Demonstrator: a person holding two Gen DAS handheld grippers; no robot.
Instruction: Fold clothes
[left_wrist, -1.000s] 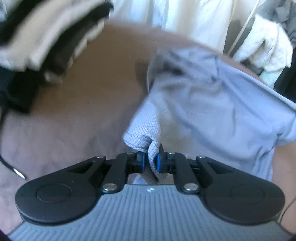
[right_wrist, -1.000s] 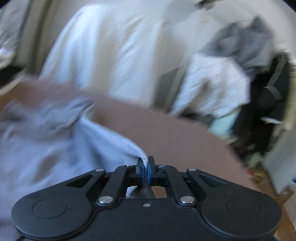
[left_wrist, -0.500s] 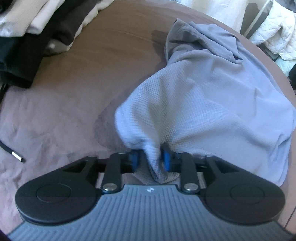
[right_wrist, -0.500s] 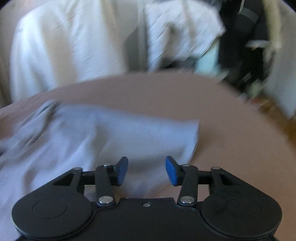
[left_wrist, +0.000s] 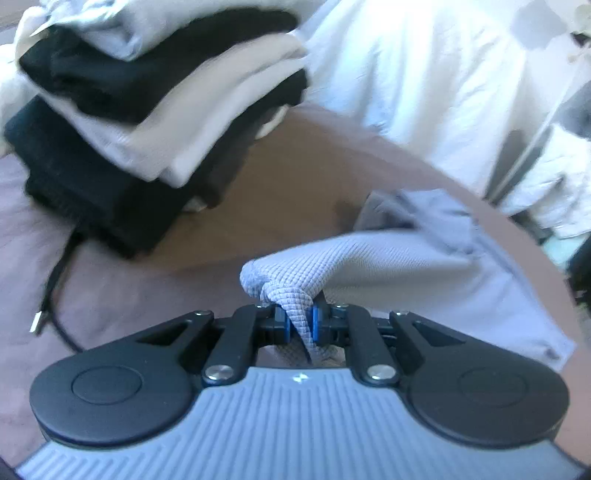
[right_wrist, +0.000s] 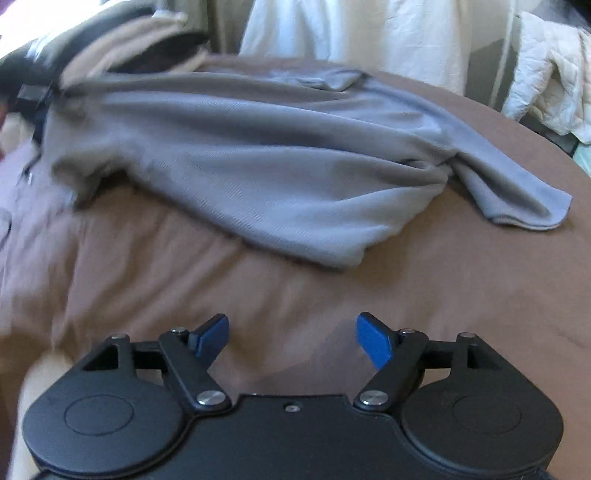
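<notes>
A grey-blue waffle-knit shirt (right_wrist: 277, 158) lies spread and rumpled on the brown bedspread (right_wrist: 221, 277). In the left wrist view my left gripper (left_wrist: 300, 325) is closing its jaws on a bunched corner of the shirt (left_wrist: 388, 266), and the blue pads pinch the fabric, holding it a little above the bed. My right gripper (right_wrist: 291, 339) hovers over bare bedspread on the near side of the shirt. Its jaws are opening wide and nothing is between them. One sleeve trails off at the right.
A stack of folded black, beige and white clothes (left_wrist: 147, 110) sits at the back left, showing again in the right wrist view as the stack (right_wrist: 110, 44). A black cable (left_wrist: 55, 280) runs beside it. White sheet (left_wrist: 424, 81) and a quilted white item (right_wrist: 546, 88) lie beyond the bed's edge.
The right gripper let go of the shirt's edge, opened wide and drew back and down from it. The left gripper loosened briefly, pinched the corner again and tilted up toward the stack.
</notes>
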